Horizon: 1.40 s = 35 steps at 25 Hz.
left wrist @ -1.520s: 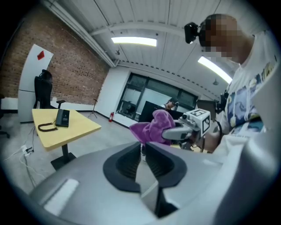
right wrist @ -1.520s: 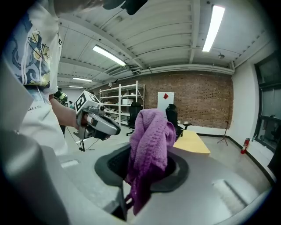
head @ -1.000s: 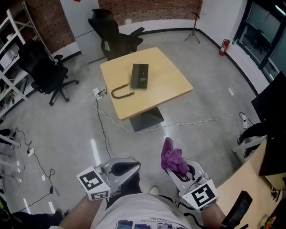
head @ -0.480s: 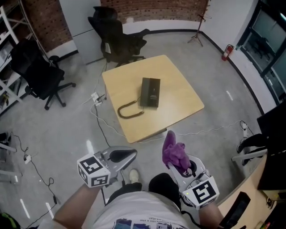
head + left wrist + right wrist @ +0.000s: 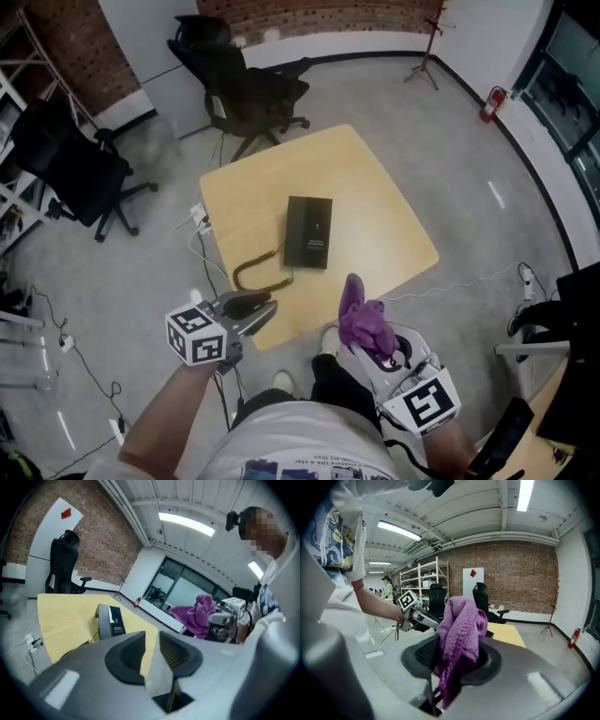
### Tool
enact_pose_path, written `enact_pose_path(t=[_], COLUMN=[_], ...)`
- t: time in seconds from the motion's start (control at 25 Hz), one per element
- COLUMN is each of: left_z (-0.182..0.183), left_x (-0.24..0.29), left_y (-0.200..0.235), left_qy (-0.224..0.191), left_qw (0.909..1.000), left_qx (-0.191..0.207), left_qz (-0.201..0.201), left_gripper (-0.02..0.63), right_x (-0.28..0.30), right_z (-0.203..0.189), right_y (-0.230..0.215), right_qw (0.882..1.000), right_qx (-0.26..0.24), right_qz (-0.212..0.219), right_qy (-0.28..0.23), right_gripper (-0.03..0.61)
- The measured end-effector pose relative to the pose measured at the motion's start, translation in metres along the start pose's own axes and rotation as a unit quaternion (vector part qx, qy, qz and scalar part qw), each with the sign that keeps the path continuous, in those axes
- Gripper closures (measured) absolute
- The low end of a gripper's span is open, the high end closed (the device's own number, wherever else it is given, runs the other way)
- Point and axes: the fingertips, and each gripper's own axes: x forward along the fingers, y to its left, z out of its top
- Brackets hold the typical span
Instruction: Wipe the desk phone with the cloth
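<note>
Table [image 5: 375, 211] and desk phone [image 5: 308, 232] have drawn nearer on concrete floor [image 5: 469, 131]; left tool [image 5: 268, 305] just parted, empty; right tool [image 5: 453, 654] grips cloth [image 5: 361, 319].

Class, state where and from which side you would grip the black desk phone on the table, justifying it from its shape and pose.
Probably grip the desk phone across its narrow width at mid-length, coming down from above on the near side. It lies flat on the table, long axis pointing away; the coiled cord crowds its near left corner.

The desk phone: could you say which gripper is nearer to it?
Left. The left gripper is over the table's near edge, short of the phone; the right gripper, holding the cloth, is farther back.
</note>
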Motion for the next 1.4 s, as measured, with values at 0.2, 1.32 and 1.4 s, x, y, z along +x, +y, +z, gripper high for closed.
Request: enact_pose_path(t=[0.2, 1.32, 1.4], left_z=[0.014, 0.004, 0.004], left_x=[0.044, 0.182, 0.182], left_y=[0.058, 0.145, 0.145], left_qy=[0.025, 0.192, 0.185], left_qw=[0.9992, 0.9253, 0.9297], left_qx=[-0.027, -0.237, -0.225], left_qz=[0.016, -0.225, -0.225], left_gripper=[0.477, 0.437, 0.426], right_x=[0.023, 0.087, 0.088], right_z=[-0.006, -0.024, -0.025], right_y=[-0.044, -0.070, -0.071], right_qw=[1.000, 0.988, 0.988], right_qx=[0.003, 0.111, 0.111], right_qz=[0.029, -0.047, -0.050], right_qy=[0.000, 0.092, 0.096], right_gripper=[0.469, 0.469, 0.469])
